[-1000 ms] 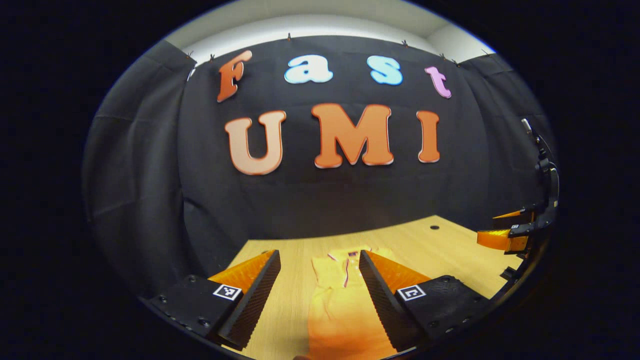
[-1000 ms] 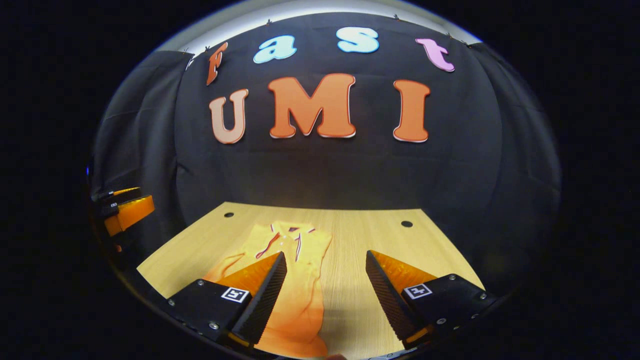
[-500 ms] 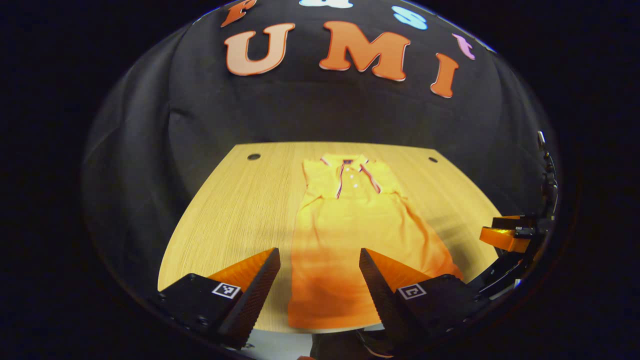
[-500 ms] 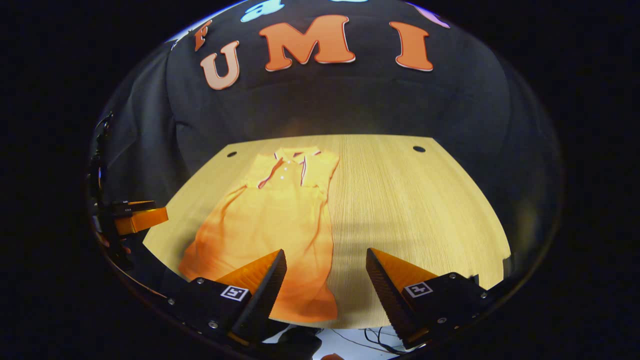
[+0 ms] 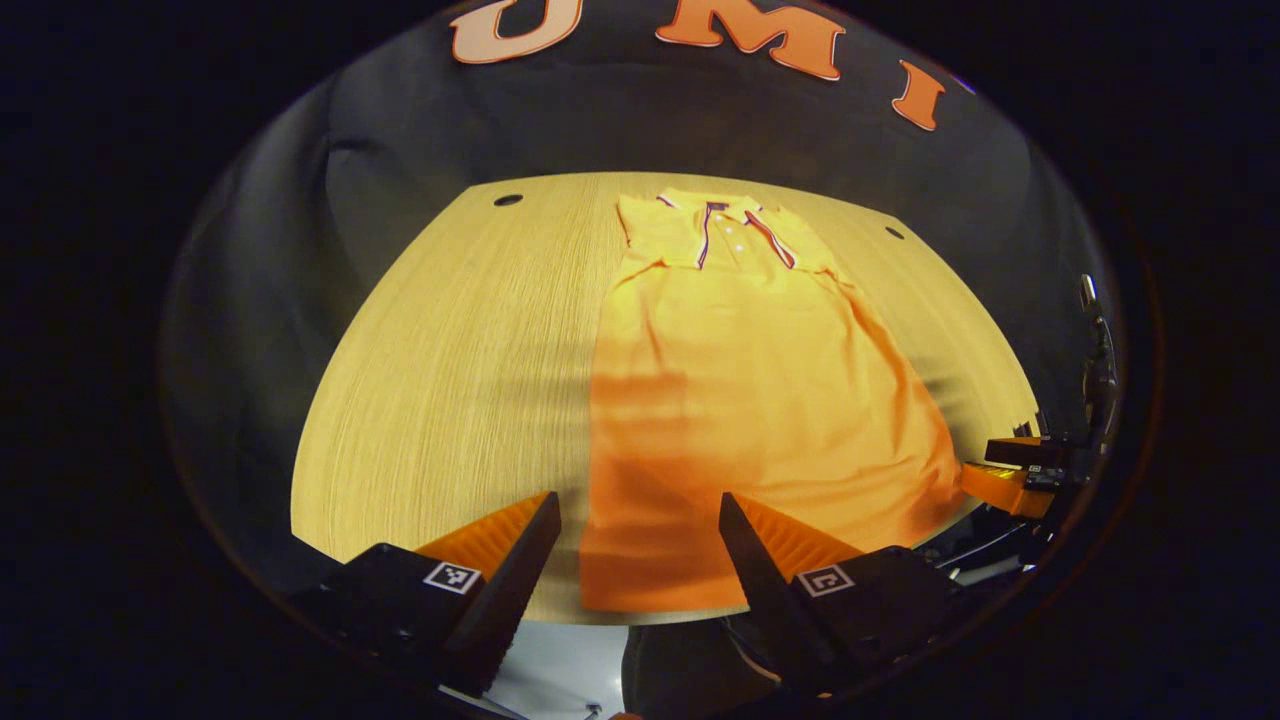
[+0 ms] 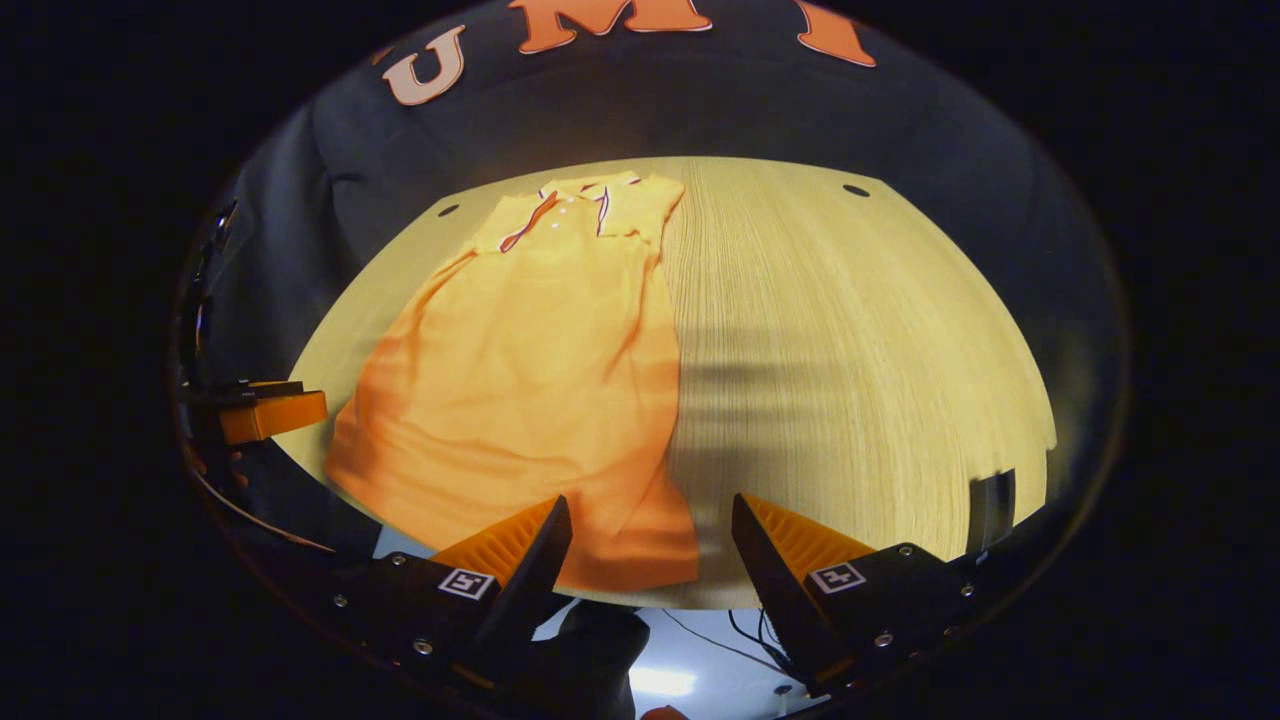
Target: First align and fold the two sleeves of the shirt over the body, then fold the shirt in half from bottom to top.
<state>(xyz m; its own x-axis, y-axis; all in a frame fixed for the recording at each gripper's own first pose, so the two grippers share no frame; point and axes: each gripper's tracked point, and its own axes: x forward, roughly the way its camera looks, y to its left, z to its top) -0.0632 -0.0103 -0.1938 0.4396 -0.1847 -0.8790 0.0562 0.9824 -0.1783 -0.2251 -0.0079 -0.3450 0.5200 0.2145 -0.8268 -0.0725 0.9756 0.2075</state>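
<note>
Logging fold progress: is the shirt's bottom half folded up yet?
Not yet. The shirt lies full length on the table, hem at the near edge, collar far.

Shirt: soft matt cloth with a fine knit look, lying mostly smooth with shallow wrinkles near the hem; collar of the same cloth, edged with narrow striped trim; placket carries small glossy buttons. Table: pale wood-grain top, straight fine grain, smooth with a low sheen. Booth wall: black matt cloth, draped in loose folds. Fingers: hard plastic look, inner faces finely ribbed.
</note>
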